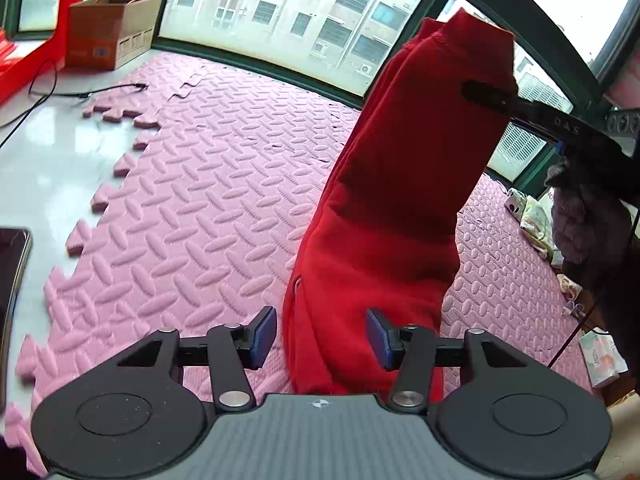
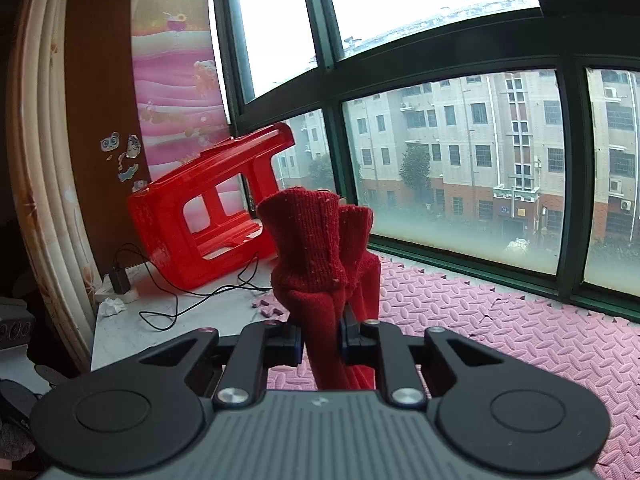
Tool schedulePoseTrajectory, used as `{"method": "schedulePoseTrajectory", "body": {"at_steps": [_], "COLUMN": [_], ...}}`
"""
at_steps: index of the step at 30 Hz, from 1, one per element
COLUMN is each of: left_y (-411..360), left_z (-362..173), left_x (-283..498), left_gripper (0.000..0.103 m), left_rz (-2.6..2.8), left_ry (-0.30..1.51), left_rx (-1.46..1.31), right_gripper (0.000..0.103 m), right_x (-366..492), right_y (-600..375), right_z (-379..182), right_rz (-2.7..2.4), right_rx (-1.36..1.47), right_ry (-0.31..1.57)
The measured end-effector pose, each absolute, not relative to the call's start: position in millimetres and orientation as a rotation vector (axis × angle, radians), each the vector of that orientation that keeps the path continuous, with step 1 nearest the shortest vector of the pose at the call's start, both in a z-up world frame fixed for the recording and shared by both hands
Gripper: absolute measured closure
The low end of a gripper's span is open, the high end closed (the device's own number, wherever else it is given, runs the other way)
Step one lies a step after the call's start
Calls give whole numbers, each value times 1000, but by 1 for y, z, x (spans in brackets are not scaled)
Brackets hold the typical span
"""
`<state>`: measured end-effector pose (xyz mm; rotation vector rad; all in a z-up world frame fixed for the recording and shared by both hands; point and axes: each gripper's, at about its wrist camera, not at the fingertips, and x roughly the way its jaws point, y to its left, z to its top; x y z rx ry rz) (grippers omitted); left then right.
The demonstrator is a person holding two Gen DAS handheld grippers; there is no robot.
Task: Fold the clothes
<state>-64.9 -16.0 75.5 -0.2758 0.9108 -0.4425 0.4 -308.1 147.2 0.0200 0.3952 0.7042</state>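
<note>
A red knit garment (image 1: 392, 208) hangs in a long bunched column above the pink foam mat (image 1: 208, 184). My right gripper (image 2: 320, 346) is shut on the garment's ribbed end (image 2: 316, 248) and holds it up; it shows in the left wrist view (image 1: 492, 96) as a black finger at the garment's top. My left gripper (image 1: 322, 338) is open, its blue pads either side of the garment's lower part, not closed on it.
A red plastic stool (image 2: 208, 208) lies on its side on the white sill with black cables (image 2: 192, 300). A cardboard box (image 1: 112, 32) stands by the window. A phone (image 1: 12, 272) lies at left. Clutter and tissue packs (image 1: 600, 356) sit at right.
</note>
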Motion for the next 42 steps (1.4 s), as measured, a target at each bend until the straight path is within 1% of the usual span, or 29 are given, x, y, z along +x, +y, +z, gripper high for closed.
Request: {"method": "schedulePoseTrajectory", "body": {"at_steps": [3, 6, 8, 9, 10, 11, 14, 18, 19, 21, 22, 23, 24, 25, 26, 28, 29, 30, 32, 34, 39, 40, 42], "left_y": [-7, -6, -6, -4, -2, 0, 3, 7, 9, 11, 11, 12, 12, 12, 13, 17, 19, 22, 27, 34, 38, 38, 38], "left_z": [68, 63, 57, 54, 51, 48, 44, 42, 42, 41, 40, 40, 40, 41, 41, 41, 41, 41, 39, 41, 48, 48, 47], "left_x": [-81, -95, -100, -100, -100, -100, -101, -101, -101, -102, -102, -102, -101, -101, -100, -97, -95, -92, -87, -87, -105, -109, -117], "left_gripper": [47, 47, 50, 54, 61, 66, 75, 77, 79, 80, 82, 83, 83, 84, 87, 91, 93, 93, 93, 93, 90, 88, 82], "left_rz": [-450, -461, -454, -454, -454, -454, -461, -457, -457, -456, -456, -456, -454, -453, -450, -436, -427, -419, -403, -408, -448, -453, -466], "left_ry": [930, 944, 951, 953, 955, 957, 950, 942, 941, 936, 933, 931, 928, 923, 916, 905, 902, 900, 904, 901, 888, 891, 897], "left_rx": [-338, -376, -383, -397, -410, -424, -450, -473, -480, -490, -493, -496, -498, -500, -501, -501, -501, -501, -503, -527, -479, -468, -447], "right_gripper": [88, 88, 88, 88, 88, 88, 88, 86, 85, 84, 80, 72, 67, 57, 52, 48, 48, 48, 43, 40, 39, 40, 40], "right_x": [-33, -68, -88, -98, -107, -116, -136, -157, -160, -167, -170, -172, -175, -178, -181, -185, -185, -184, -181, -169, -129, -119, -98], "right_y": [-292, -276, -265, -261, -258, -254, -241, -227, -224, -220, -219, -219, -221, -223, -225, -231, -235, -239, -247, -265, -301, -309, -328], "right_z": [150, 149, 145, 141, 137, 132, 116, 89, 83, 75, 73, 73, 75, 76, 79, 86, 91, 97, 105, 114, 113, 109, 94], "right_rz": [743, 784, 806, 816, 832, 845, 863, 908, 914, 919, 918, 922, 932, 942, 953, 965, 960, 943, 907, 814, 598, 575, 494], "right_rx": [-63, -161, -230, -259, -286, -318, -431, -526, -549, -595, -603, -603, -591, -580, -569, -534, -505, -466, -408, -305, -194, -176, -146], "right_ry": [366, 338, 320, 315, 317, 316, 301, 330, 340, 354, 358, 367, 382, 398, 408, 416, 422, 430, 432, 440, 523, 549, 628]}}
